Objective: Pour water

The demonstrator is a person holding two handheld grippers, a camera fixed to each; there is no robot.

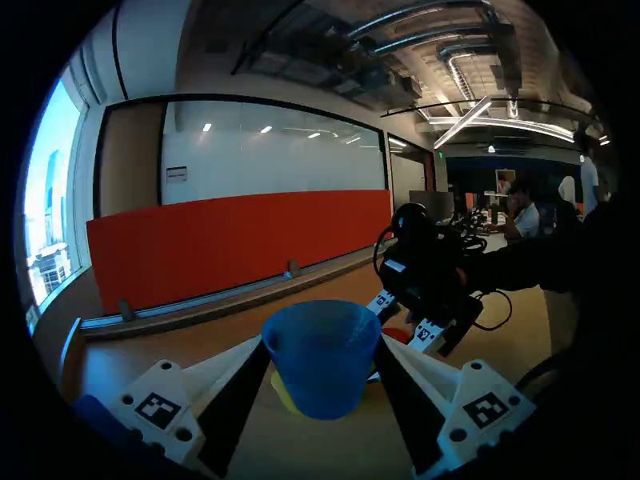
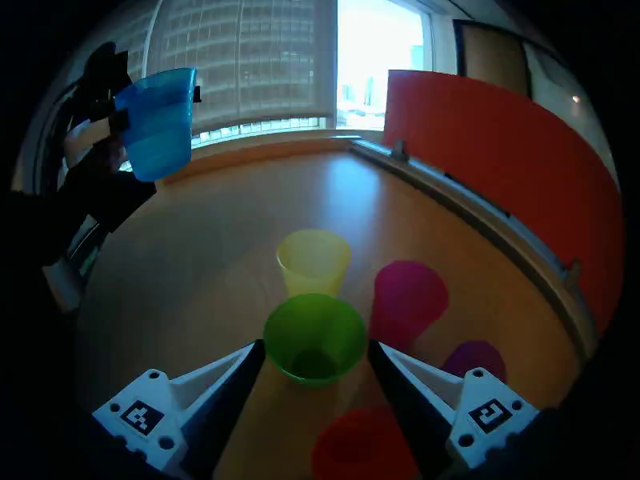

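Left tool [image 1: 322,342] clamped on blue cup [image 1: 322,364], aloft; right tool [image 2: 316,346] clamped on green cup [image 2: 316,330]. Bring blue rim above green mouth, tilt slowly, keep green cup level.

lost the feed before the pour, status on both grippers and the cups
Left gripper shut on blue cup, held high. Right gripper shut on green cup, upright. Yellow cup and magenta cup crowd close behind it.

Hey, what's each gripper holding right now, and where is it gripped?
The left gripper clamps the blue cup by its opposite sides. The right gripper grips the green cup at its sides, just under the rim.
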